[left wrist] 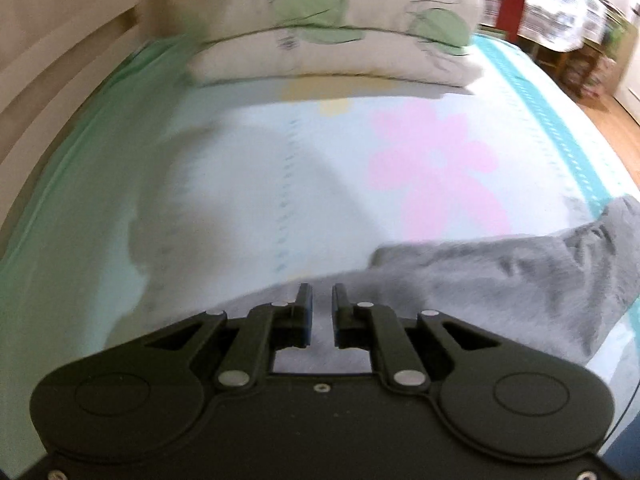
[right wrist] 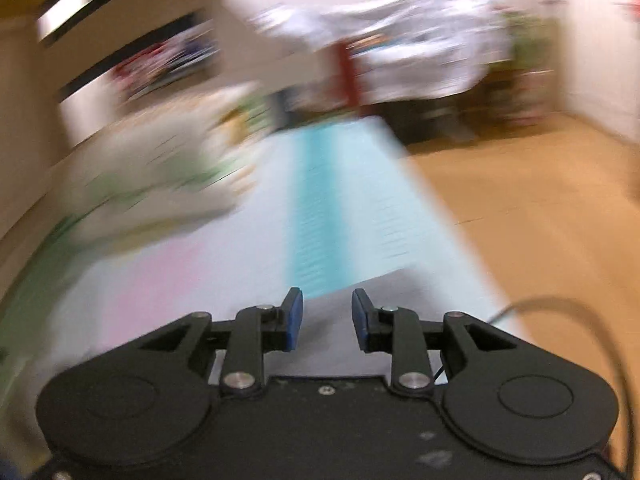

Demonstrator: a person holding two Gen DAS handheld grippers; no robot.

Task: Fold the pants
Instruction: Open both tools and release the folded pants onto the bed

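Observation:
Grey pants (left wrist: 500, 276) lie on the bed sheet (left wrist: 248, 184) at the lower right of the left wrist view, running under the gripper body. My left gripper (left wrist: 322, 294) hovers over their near edge, fingers a narrow gap apart with nothing pinched between the pads. In the blurred right wrist view, my right gripper (right wrist: 326, 300) stands open, wider than the left, with nothing between the blue pads (right wrist: 294, 320). A flat grey stretch of the pants (right wrist: 396, 286) shows below and just beyond it, near the bed's right edge.
Two stacked pillows (left wrist: 340, 40) with green prints lie at the head of the bed. A slatted bed rail (left wrist: 60, 60) runs along the left. To the right are wooden floor (right wrist: 520, 220), a cloth-covered table (right wrist: 420, 52) and a red post (left wrist: 516, 0).

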